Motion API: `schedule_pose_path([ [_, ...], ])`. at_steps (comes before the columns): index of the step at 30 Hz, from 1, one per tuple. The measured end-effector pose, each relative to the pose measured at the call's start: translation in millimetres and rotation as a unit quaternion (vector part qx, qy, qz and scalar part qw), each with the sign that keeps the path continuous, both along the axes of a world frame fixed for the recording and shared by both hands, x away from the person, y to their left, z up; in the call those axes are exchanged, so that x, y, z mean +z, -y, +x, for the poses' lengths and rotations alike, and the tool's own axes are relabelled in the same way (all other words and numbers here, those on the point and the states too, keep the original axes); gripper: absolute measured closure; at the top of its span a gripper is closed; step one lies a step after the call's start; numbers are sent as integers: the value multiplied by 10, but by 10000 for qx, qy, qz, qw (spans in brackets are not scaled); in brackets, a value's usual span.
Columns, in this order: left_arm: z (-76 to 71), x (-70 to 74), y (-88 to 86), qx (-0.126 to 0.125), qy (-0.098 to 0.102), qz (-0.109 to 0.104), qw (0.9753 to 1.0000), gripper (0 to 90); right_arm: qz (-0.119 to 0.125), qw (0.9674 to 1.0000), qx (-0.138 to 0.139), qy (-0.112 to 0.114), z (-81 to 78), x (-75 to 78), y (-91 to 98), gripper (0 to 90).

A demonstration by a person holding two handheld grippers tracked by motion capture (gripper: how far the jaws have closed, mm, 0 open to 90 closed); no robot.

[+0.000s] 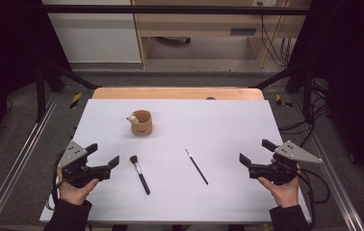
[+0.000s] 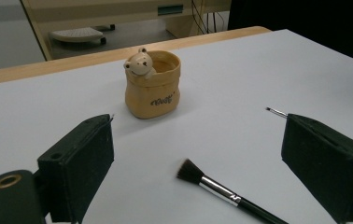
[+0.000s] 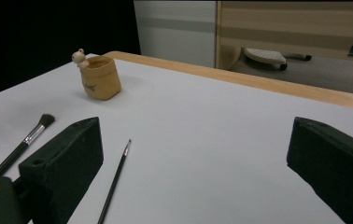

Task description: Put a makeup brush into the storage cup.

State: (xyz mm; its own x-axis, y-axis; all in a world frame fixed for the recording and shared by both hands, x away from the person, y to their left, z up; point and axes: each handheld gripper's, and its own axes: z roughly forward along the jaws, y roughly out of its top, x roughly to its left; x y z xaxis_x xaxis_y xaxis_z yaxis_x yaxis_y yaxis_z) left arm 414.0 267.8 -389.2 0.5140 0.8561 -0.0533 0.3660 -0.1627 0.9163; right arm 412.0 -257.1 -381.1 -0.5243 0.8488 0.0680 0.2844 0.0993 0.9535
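Both grippers hover empty, jaws wide — left gripper [image 1: 104, 155] near the black-handled fluffy makeup brush [image 1: 139, 173], right gripper [image 1: 254, 151] right of the thin black liner brush [image 1: 197, 166]. Tan bear-faced ceramic pot [image 1: 141, 122] stands far, upright. Risks: the thin brush rolling from the pads — or a nudged pot tipping.

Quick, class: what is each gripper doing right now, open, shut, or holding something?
Left gripper: open, holding nothing; thick brush lies beside it.
Right gripper: open, holding nothing; thin brush lies apart.
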Motion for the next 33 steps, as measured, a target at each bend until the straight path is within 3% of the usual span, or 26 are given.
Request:
schedule_pose_path([
  [9,24,-204,242,-146,-322,230,9991,90,-36,10000,61,-24,5,-2,-69,43],
  [19,43,-364,407,-130,-602,441,9971,103,-38,9999,71,-60,3,-8,-89,43],
  [33,95,-585,630,-62,-1057,779,9913,134,-54,10000,58,-61,6,-10,-86,42],
])
